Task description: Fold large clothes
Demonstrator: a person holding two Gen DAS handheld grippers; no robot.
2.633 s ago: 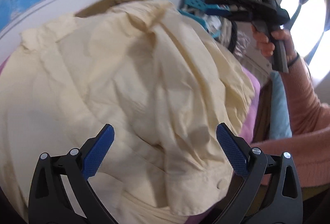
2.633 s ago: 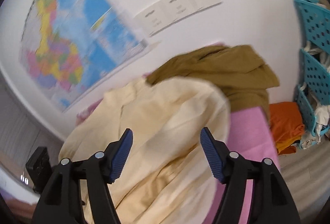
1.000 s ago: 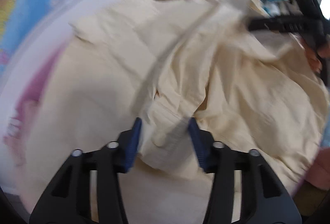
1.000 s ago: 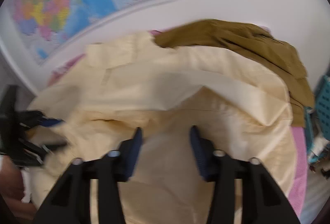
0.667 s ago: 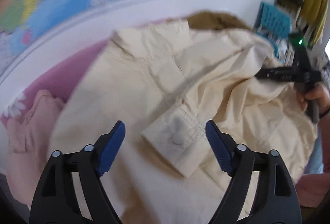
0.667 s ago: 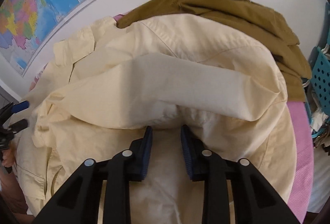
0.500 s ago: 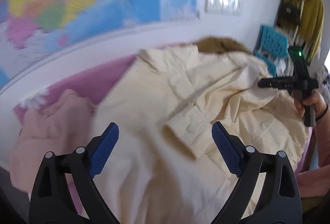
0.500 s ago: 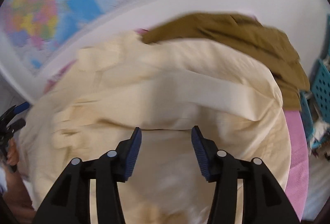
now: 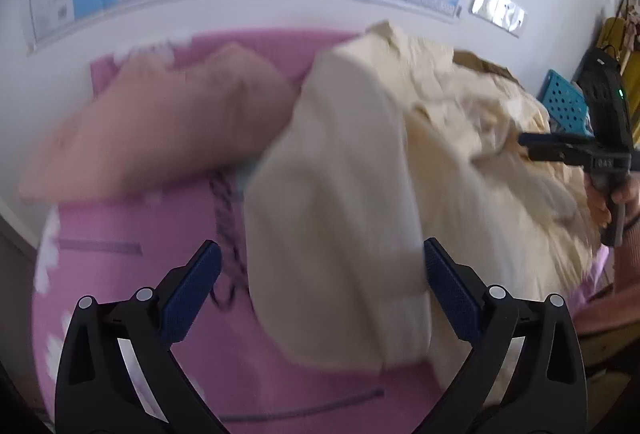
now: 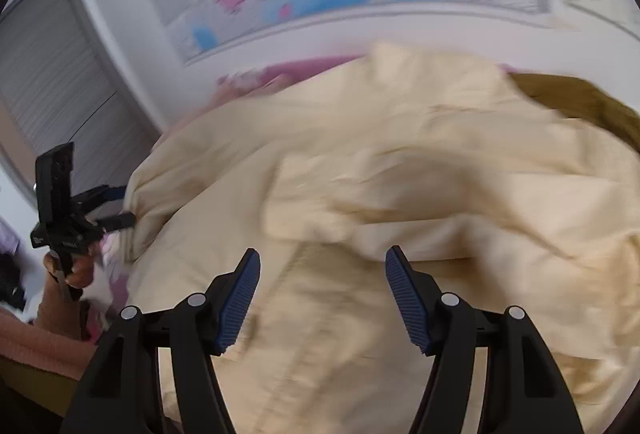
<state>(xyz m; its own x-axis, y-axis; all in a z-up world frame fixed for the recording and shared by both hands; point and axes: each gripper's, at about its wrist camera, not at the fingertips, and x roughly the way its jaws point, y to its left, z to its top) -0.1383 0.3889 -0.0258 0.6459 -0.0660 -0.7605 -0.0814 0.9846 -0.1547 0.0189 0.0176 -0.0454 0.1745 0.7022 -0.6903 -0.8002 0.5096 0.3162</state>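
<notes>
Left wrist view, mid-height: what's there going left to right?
Peach garment → cream shirt → right gripper → blue crate.

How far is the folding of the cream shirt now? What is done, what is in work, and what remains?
Done: a sleeve seems laid over the cream shirt, but blur makes this unsure. In hand: nothing; the left gripper and right gripper are both open over the cloth. Left: the shirt is still wide and wrinkled on the pink cover, so most folds remain. The brown garment and peach garment look unfolded.
</notes>
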